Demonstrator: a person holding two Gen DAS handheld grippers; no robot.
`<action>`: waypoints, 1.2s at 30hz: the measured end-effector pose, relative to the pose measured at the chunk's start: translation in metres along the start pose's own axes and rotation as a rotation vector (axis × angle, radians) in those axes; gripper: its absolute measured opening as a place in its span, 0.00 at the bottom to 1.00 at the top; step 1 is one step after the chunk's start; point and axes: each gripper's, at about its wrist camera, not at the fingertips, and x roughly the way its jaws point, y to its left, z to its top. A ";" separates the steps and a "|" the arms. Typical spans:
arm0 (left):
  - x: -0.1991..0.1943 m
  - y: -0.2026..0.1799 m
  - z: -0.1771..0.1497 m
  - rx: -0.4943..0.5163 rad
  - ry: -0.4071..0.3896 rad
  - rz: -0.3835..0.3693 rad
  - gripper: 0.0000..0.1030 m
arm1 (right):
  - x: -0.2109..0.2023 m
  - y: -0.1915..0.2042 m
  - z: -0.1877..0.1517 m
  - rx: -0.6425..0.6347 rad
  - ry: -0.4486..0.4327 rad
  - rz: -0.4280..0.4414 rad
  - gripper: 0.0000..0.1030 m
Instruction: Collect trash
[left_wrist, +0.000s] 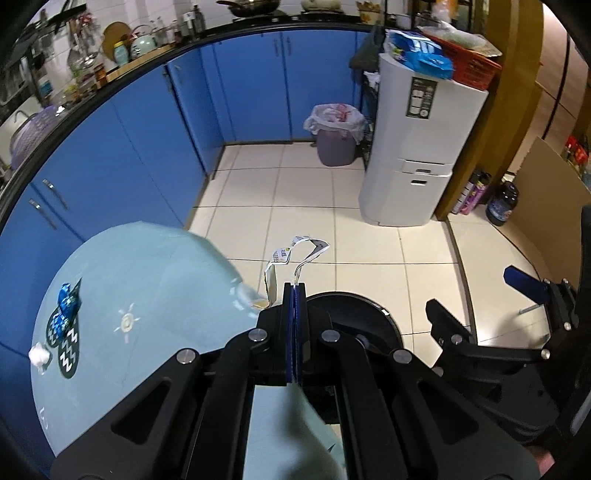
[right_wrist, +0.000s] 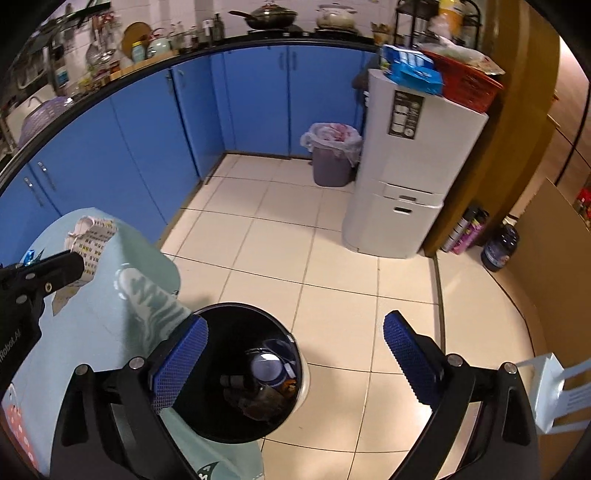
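A round table (left_wrist: 147, 266) with a pale blue cloth stands beside the black bin (right_wrist: 240, 373). Above the bin, the right gripper (right_wrist: 295, 354) gapes wide, empty. The left gripper (left_wrist: 294, 295) pinches a crumpled printed wrapper (left_wrist: 295, 251) by the table's edge.

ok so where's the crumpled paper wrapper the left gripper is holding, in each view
Left wrist: crumpled paper wrapper sits centre frame, sticking up from the shut left gripper, above the black bin's rim.
Right wrist: wrapper is at far left, over the light blue table.
Shared landmark: lined purple trash can beside the white appliance.
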 end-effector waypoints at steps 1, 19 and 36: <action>0.001 -0.003 0.003 0.002 -0.001 -0.002 0.01 | 0.000 -0.003 -0.001 0.008 0.002 -0.001 0.91; 0.025 0.026 0.002 -0.078 0.130 -0.050 0.07 | 0.001 0.003 0.001 0.022 0.010 0.032 0.91; -0.012 0.209 -0.076 -0.292 0.017 0.213 0.08 | -0.003 0.180 0.011 -0.252 0.009 0.272 0.91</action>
